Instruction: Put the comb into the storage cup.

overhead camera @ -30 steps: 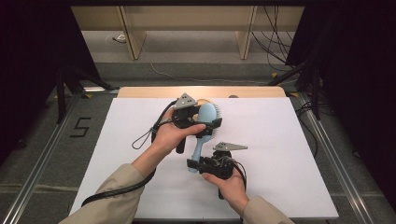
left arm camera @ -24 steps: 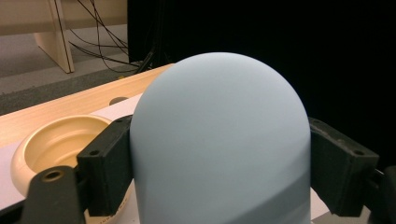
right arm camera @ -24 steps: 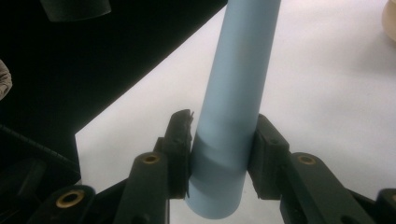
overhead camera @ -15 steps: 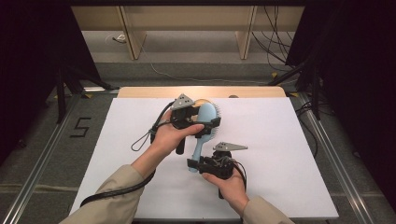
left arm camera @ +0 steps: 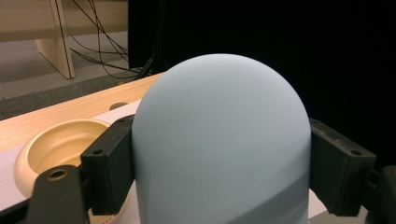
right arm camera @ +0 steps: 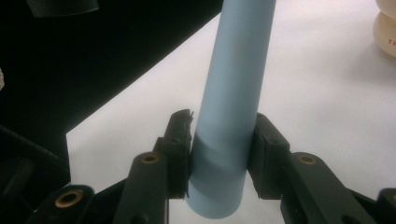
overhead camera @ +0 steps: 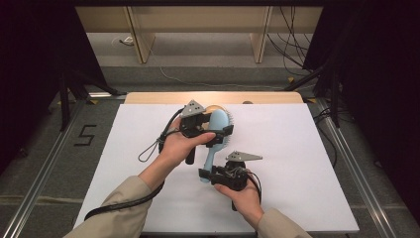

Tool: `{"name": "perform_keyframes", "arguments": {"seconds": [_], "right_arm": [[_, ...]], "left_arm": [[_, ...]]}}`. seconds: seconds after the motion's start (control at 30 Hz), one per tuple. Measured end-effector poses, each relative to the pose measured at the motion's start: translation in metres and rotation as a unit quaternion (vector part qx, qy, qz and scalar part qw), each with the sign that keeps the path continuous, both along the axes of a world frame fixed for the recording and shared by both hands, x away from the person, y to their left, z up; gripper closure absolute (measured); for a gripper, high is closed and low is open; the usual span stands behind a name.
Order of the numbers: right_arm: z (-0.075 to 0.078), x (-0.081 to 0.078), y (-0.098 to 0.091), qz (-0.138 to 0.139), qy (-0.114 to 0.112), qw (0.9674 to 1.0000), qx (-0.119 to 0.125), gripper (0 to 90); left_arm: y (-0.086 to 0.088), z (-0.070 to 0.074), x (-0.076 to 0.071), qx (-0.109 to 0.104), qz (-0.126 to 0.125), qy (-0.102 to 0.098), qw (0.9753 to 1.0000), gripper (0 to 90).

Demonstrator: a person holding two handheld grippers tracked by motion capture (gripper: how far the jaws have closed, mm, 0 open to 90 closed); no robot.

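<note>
A light-blue hairbrush (overhead camera: pixel 218 120) is held above the white table top (overhead camera: pixel 302 148) by both grippers. My left gripper (overhead camera: pixel 220 134) is shut across the brush's rounded head (left arm camera: pixel 219 135), and its black pads (left arm camera: pixel 108 163) press on both sides. My right gripper (overhead camera: pixel 204 174) is shut on the lower end of the handle (right arm camera: pixel 233 93), with its pads (right arm camera: pixel 180 149) tight against the tube. The brush runs from the near gripper up and away to the far one.
A cream bowl (left arm camera: pixel 56 144) stands on the table just behind the brush head (overhead camera: pixel 212 107), near the wooden back edge (overhead camera: pixel 163 97). A cream rounded thing (right arm camera: pixel 385 28) shows at the top right of the right gripper view. Cables trail from both grippers.
</note>
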State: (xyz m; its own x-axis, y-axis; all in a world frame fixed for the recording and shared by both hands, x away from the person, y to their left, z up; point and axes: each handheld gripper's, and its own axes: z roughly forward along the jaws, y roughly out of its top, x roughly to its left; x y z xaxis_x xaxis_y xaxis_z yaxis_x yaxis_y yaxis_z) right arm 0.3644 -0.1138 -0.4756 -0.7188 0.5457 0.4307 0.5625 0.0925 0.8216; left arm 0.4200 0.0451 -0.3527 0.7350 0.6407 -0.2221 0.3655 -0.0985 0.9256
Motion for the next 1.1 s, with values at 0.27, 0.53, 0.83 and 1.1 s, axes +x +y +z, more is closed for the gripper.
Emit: {"name": "perform_keyframes", "arguments": {"seconds": [0.27,0.53,0.83,1.1], "right_arm": [[-0.001,0.001,0.0,-0.014,-0.007,0.9999,-0.002,55.4],[0.001,0.001,0.0,-0.032,-0.017,0.9993,-0.012,38.6],[0.007,0.003,-0.005,-0.047,-0.053,0.9972,-0.025,21.1],[0.014,0.003,-0.011,-0.062,-0.099,0.9916,-0.055,16.8]], "left_arm": [[0.0,0.002,-0.003,0.005,0.001,-0.011,0.9999,19.4],[0.001,0.004,-0.003,0.004,0.009,-0.02,0.9998,19.5],[0.004,0.003,-0.001,0.008,0.032,-0.033,0.9989,19.6],[0.008,0.004,0.001,0.015,0.07,-0.059,0.9957,19.6]]}}
